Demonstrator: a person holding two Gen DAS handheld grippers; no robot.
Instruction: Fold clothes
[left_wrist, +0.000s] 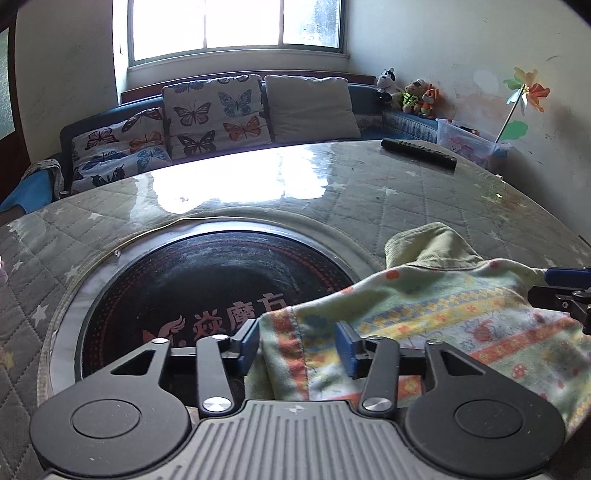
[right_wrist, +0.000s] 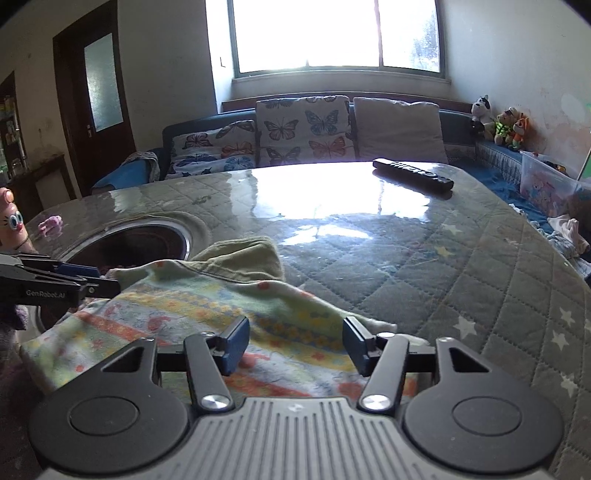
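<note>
The garment (right_wrist: 207, 306) is soft printed cloth with a fuzzy, matt nap. The table (right_wrist: 424, 266) wears quilted fabric under a clear glossy film that mirrors the window. Its round inset (left_wrist: 207, 291) looks like smooth dark glass in a metal ring. The far remote (right_wrist: 412, 174) is matt black plastic.

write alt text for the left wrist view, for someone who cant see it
The open left gripper hovers over the near edge of a colourful patterned garment lying on a quilted table, partly over a round black cooktop. The right gripper enters from the right; a remote lies at the far edge.
</note>
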